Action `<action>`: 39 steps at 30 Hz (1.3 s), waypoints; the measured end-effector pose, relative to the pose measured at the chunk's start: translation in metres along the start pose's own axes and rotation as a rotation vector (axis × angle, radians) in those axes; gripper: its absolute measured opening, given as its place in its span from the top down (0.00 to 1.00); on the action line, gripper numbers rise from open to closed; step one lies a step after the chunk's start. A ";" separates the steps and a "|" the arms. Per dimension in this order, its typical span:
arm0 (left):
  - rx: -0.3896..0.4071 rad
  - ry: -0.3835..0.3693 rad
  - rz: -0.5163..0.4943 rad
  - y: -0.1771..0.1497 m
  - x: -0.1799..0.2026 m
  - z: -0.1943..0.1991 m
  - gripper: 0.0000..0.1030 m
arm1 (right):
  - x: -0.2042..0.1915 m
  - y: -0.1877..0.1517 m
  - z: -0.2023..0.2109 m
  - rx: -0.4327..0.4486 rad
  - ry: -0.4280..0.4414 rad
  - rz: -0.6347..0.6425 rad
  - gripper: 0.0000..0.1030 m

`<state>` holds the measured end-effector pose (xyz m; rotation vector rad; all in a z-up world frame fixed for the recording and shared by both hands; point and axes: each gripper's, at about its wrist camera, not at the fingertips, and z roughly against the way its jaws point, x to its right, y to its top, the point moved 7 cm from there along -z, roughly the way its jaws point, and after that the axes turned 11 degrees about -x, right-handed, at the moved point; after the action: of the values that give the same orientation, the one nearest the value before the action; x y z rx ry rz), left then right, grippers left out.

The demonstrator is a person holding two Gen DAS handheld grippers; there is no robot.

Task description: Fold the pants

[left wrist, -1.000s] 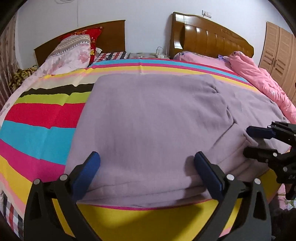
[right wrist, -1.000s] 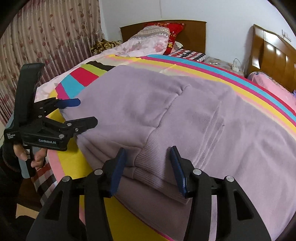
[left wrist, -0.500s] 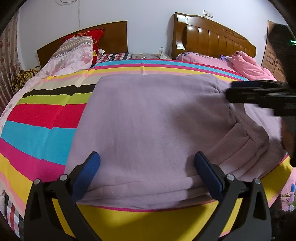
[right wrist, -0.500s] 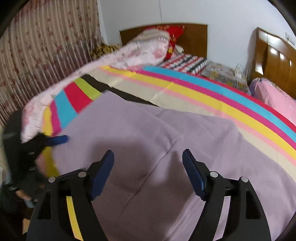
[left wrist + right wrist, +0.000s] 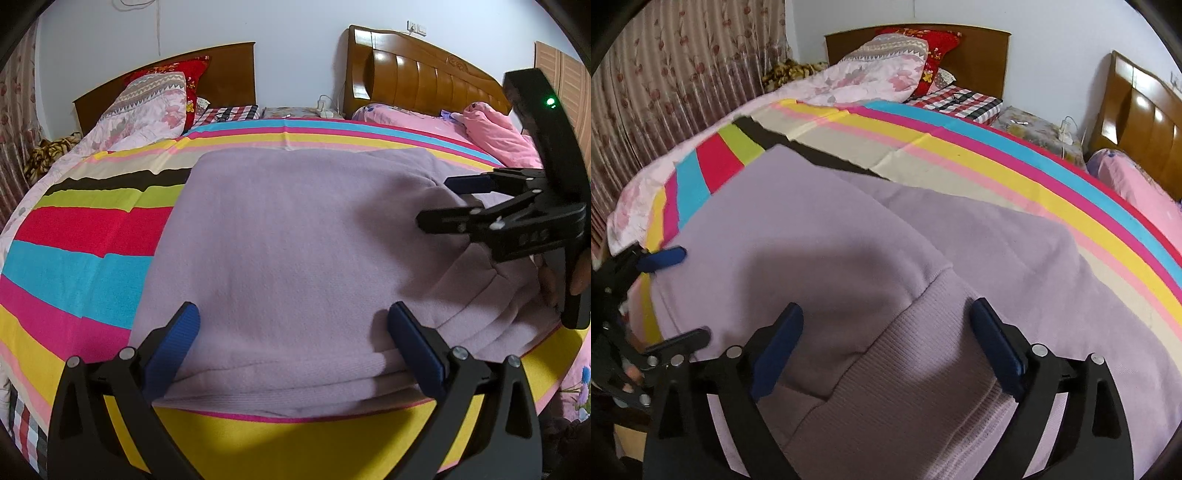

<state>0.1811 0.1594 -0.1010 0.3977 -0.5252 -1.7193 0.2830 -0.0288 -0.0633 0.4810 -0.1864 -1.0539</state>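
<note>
Lilac pants (image 5: 295, 236) lie folded on striped bedspread (image 5: 74, 266) (ribbed waistband nearest right side). Left gripper (image 5: 291, 343) spread wide, gripping nothing. Right gripper (image 5: 886, 347) jaws opening above waistband, nothing clamped.

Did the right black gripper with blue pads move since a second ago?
Yes. In the left wrist view the right gripper has risen from the striped bedsheet's near edge toward the brown headboard, its jaws opening, empty.

**Both grippers spread wide, tilted downward**

The left gripper (image 5: 293, 343) hangs with its jaws wide apart, gripping nothing. The right gripper (image 5: 886, 341) is opening, pads clear of anything. A hand (image 5: 576, 266) grips the right gripper's handle.
</note>
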 end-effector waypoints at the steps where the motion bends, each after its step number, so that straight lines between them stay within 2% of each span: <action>1: -0.001 0.000 0.000 0.000 0.000 0.000 0.01 | 0.003 -0.004 0.010 0.020 0.001 -0.018 0.14; 3: -0.001 0.000 0.000 0.001 0.000 0.001 0.01 | 0.011 -0.020 0.028 0.044 -0.006 -0.053 0.14; 4: -0.001 0.001 0.000 0.001 0.001 0.001 0.01 | 0.020 -0.038 0.037 0.037 0.021 -0.092 0.14; 6: -0.001 0.005 0.001 0.001 0.000 0.001 0.01 | 0.033 -0.063 0.040 -0.008 0.071 -0.157 0.14; 7: -0.001 0.005 0.002 0.001 0.000 0.001 0.01 | 0.043 -0.082 0.037 -0.064 0.062 -0.192 0.14; 8: -0.002 0.005 0.004 0.002 0.001 0.001 0.01 | 0.047 -0.094 0.040 -0.069 0.061 -0.183 0.14; 9: -0.011 0.010 0.009 0.002 0.003 0.001 0.01 | 0.048 -0.100 0.050 -0.028 0.056 -0.152 0.14; 11: -0.064 0.061 0.058 0.006 0.004 0.007 0.02 | 0.062 -0.121 0.065 -0.031 -0.016 -0.199 0.14; 12: -0.071 0.065 0.073 0.009 0.007 0.010 0.02 | 0.067 -0.127 0.071 -0.016 -0.026 -0.215 0.14; 13: -0.054 0.021 0.069 0.016 0.019 0.019 0.02 | 0.071 -0.135 0.081 0.020 -0.013 -0.228 0.14; 15: -0.027 -0.028 0.038 0.025 0.039 0.030 0.02 | 0.078 -0.151 0.087 0.041 0.011 -0.245 0.14; 17: -0.008 -0.014 -0.033 0.035 0.064 0.032 0.02 | 0.086 -0.169 0.084 0.031 0.009 -0.258 0.14; 19: -0.040 0.022 -0.109 0.038 0.086 0.018 0.02 | 0.091 -0.181 0.096 0.068 0.043 -0.285 0.14; 21: -0.109 0.086 -0.159 0.035 0.100 -0.011 0.01 | 0.105 -0.200 0.119 0.123 0.114 -0.376 0.14; 22: -0.080 0.077 -0.129 0.036 0.099 -0.014 0.01 | 0.112 -0.211 0.131 0.152 0.145 -0.424 0.14; 23: -0.093 0.047 -0.100 0.035 0.096 -0.017 0.01 | 0.122 -0.221 0.143 0.181 0.167 -0.474 0.14; 24: -0.114 -0.016 -0.049 0.035 0.089 -0.022 0.01 | 0.132 -0.234 0.158 0.218 0.182 -0.528 0.14; 26: -0.101 -0.042 -0.057 0.034 0.085 -0.023 0.01 | 0.154 -0.269 0.188 0.296 0.200 -0.639 0.14; 28: -0.087 -0.034 -0.069 0.034 0.086 -0.024 0.01 | 0.174 -0.299 0.203 0.319 0.208 -0.742 0.14; 30: -0.077 -0.032 -0.064 0.035 0.086 -0.025 0.01 | 0.191 -0.317 0.199 0.289 0.214 -0.813 0.14; 33: -0.073 -0.034 -0.063 0.036 0.087 -0.027 0.01 | 0.206 -0.323 0.183 0.230 0.163 -0.870 0.14; 37: -0.071 -0.034 -0.062 0.034 0.090 -0.026 0.01 | 0.209 -0.298 0.167 0.213 0.145 -0.825 0.14; 39: -0.069 -0.034 -0.063 0.031 0.091 -0.024 0.01 | 0.208 -0.294 0.152 0.138 0.140 -0.827 0.14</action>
<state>0.2002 0.0621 -0.1021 0.3390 -0.4809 -1.8020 0.0966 -0.3718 -0.0828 0.7840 0.0807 -1.8128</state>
